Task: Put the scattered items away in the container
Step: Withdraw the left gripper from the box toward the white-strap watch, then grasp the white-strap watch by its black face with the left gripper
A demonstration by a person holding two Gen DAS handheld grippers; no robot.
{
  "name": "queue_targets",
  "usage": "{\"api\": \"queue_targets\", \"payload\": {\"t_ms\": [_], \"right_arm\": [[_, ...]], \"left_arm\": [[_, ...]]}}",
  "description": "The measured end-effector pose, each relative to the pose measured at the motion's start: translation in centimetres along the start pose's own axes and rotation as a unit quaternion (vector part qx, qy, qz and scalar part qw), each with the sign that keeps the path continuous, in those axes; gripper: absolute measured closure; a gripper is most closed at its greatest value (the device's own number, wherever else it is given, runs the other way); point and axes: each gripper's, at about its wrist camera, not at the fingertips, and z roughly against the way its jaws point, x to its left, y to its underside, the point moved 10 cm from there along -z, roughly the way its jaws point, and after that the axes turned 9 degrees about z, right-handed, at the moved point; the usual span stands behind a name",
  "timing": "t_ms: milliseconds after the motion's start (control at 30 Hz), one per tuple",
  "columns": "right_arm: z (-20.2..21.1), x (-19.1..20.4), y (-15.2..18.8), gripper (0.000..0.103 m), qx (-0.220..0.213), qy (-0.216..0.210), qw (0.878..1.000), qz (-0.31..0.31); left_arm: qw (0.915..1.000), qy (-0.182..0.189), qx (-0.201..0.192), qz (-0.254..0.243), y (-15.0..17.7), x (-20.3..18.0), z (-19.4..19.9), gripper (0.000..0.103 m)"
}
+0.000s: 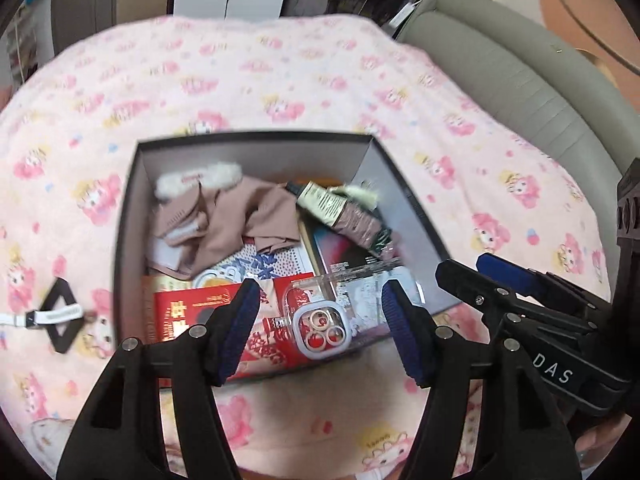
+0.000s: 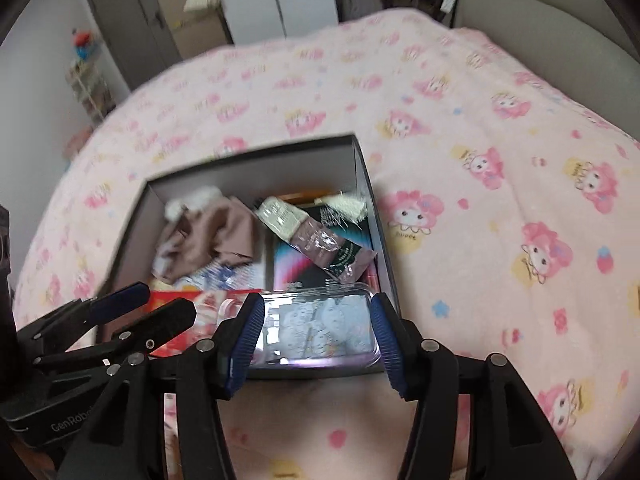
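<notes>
Both grippers hover over the box [image 1: 132, 216] with jaws spread, nothing pinched — left gripper [image 1: 318, 330], right gripper [image 2: 316, 336]. Phone case [image 1: 320, 330] lies inside at the near wall, clear plastic, camera cutout up, resting on red packets [image 1: 192, 312]. Risk: it sits high against the rim, so a passing finger could flip it out. One black strap piece [image 1: 60, 314] remains outside on the pink blanket [image 1: 280, 80] — easy to miss.
</notes>
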Motion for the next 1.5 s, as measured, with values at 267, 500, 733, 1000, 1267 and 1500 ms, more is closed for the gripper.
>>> {"api": "queue_targets", "payload": {"t_ms": [267, 500, 733, 1000, 1267, 1500], "right_arm": [[5.3, 2.8, 0.0, 0.052, -0.053, 0.003, 0.999, 0.002], [8.0, 6.0, 1.1, 0.052, -0.064, -0.006, 0.998, 0.015], [9.5, 8.9, 1.7, 0.052, -0.073, -0.005, 0.997, 0.037], [9.4, 12.2, 1.9, 0.052, -0.068, -0.017, 0.996, 0.061], [7.9, 16.4, 1.9, 0.052, -0.054, -0.03, 0.994, 0.091], [5.6, 21.4, 1.7, 0.052, -0.033, -0.056, 0.99, 0.129]], "left_arm": [[0.9985, 0.0, -0.032, -0.046, 0.4, -0.6, 5.2, 0.038], [0.9982, 0.004, -0.042, -0.042, 1.5, 0.7, 8.4, 0.038], [0.9981, -0.001, -0.052, -0.032, 2.2, 2.5, 10.4, 0.038], [0.9983, -0.009, -0.056, -0.006, 2.9, 5.9, 11.9, 0.038], [0.9972, -0.036, -0.058, 0.03, 3.6, 10.7, 12.8, 0.039], [0.9933, -0.062, -0.063, 0.075, 4.3, 16.1, 13.8, 0.039]]}}
